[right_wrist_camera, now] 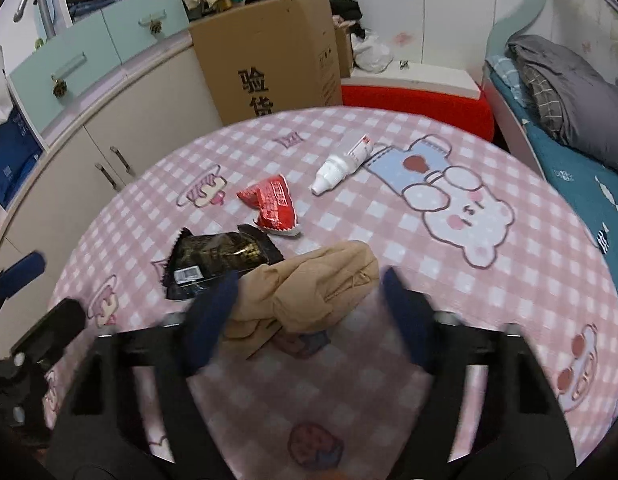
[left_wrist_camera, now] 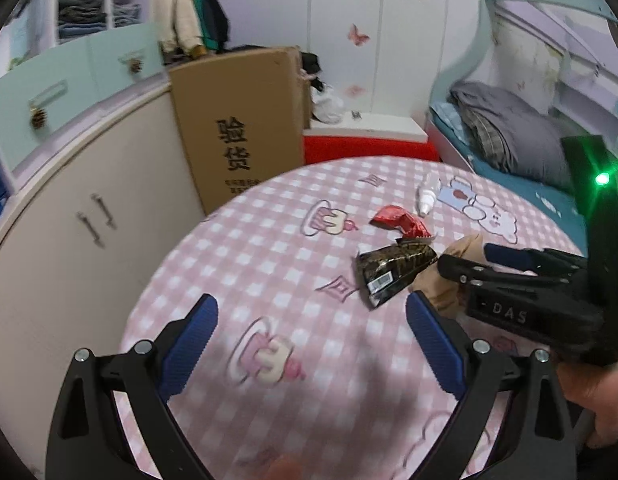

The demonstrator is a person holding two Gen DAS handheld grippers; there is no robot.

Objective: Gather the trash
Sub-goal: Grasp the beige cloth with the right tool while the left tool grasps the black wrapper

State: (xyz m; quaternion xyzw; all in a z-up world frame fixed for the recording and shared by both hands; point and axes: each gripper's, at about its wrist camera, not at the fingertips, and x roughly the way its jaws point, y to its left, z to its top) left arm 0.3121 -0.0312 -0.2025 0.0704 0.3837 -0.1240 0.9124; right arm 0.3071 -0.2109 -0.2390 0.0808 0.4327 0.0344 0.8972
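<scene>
The pink checked tabletop (right_wrist_camera: 389, 128) fills both views. Only my right-hand view shows all of the crumpled tan bag (right_wrist_camera: 309, 284) near me; from the left, my right tongs (left_wrist_camera: 465, 258) hide most of it. My right tongs (right_wrist_camera: 309, 284) straddle the bag, partly spread, blurred, pads not pressing. My left tongs (left_wrist_camera: 311, 312) stand spread over bare cloth. Beyond the bag lie the black wrapper (right_wrist_camera: 217, 260), then the red wrapper (right_wrist_camera: 271, 204), and farthest the small white bottle (right_wrist_camera: 341, 164).
</scene>
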